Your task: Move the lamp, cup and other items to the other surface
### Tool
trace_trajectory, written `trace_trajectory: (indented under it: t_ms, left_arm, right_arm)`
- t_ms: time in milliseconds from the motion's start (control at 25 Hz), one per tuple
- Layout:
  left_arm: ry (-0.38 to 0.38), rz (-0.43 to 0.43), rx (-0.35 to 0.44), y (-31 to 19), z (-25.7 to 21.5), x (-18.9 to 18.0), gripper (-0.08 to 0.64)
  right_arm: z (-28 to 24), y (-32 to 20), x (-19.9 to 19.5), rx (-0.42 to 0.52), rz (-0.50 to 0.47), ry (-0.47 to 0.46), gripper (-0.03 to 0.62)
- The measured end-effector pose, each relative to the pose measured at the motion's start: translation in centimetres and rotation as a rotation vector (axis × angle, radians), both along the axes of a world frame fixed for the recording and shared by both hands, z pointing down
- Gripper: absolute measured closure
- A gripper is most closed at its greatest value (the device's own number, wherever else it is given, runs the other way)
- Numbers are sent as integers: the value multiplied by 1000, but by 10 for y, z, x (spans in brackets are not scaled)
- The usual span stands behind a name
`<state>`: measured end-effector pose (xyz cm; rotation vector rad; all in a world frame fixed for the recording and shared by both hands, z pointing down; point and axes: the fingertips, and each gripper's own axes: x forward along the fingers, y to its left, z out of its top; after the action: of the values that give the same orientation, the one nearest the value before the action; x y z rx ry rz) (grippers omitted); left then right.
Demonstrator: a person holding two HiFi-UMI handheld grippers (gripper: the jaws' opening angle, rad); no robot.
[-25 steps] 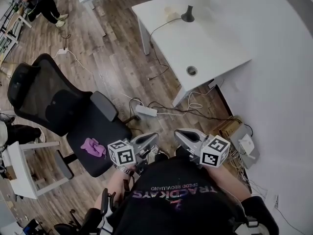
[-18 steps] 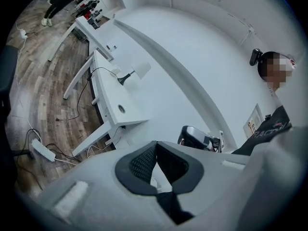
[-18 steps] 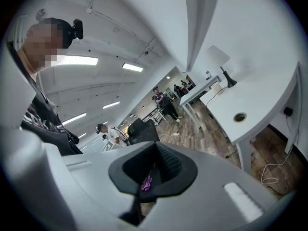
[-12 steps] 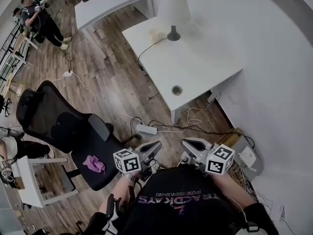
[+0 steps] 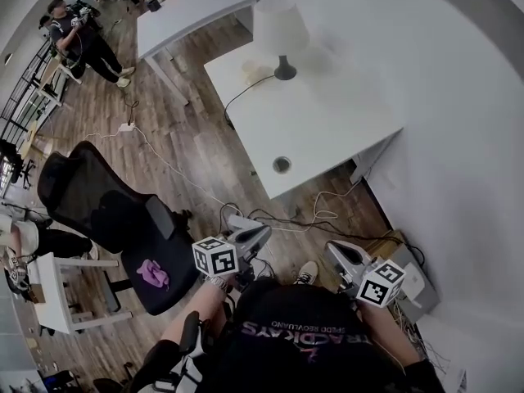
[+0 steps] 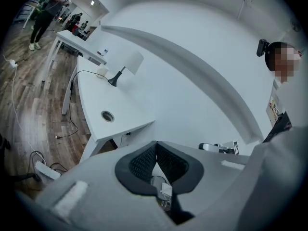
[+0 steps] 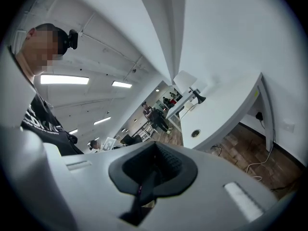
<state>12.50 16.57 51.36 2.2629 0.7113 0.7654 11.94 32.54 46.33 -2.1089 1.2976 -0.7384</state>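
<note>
A white tabletop (image 5: 336, 121) stands against the wall, and the lamp (image 5: 281, 39) is upright near its far end. You hold the left hand-held gripper (image 5: 255, 236) and the right hand-held gripper (image 5: 337, 252) low before your body, well apart from the lamp; both are closed on nothing.

Beyond our left tongs (image 5: 259, 233) and right tongs (image 5: 335, 249) stands the bench (image 5: 336, 117), with the lamp (image 5: 281, 35) on its far end; a chair (image 5: 106, 211) stands left of the left tongs.
</note>
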Motion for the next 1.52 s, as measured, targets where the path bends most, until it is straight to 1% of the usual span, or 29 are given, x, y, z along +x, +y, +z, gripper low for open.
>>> trace_trajectory:
  t_ms: [160, 200, 280, 400, 560, 720, 840, 1040, 1160, 1320, 1520]
  left_arm:
    - [-3, -9, 33, 2, -7, 24, 552]
    - [-2, -12, 45, 0, -8, 30, 540]
    - [5, -19, 75, -7, -12, 43, 534]
    - [13, -53, 122, -23, -17, 67, 526]
    - [41, -97, 232, -43, -24, 107, 523]
    - [82, -142, 304, -63, -36, 149, 522]
    - [106, -159, 352, -76, -38, 173, 522]
    - [114, -174, 411, -102, -29, 210, 521]
    - [118, -177, 452, -120, -24, 237, 498]
    - [112, -201, 518, -158, -12, 277, 489]
    - [86, -182, 561, -197, 6, 333, 466]
  right_arm:
    - [-1, 26, 10, 24, 58, 2, 592]
    - [-2, 32, 12, 27, 75, 6, 592]
    - [-5, 45, 13, 29, 109, 21, 592]
    - [-6, 72, 11, 31, 178, 24, 592]
    - [-2, 110, 8, 37, 290, 2, 592]
    - [1, 126, 6, 45, 363, -16, 592]
    - [4, 127, 8, 41, 384, -17, 592]
    - [11, 124, 12, 16, 411, -20, 592]
    - [13, 119, 19, -4, 442, -34, 592]
    - [17, 102, 34, -4, 493, -60, 592]
    - [17, 69, 60, -35, 534, -78, 592]
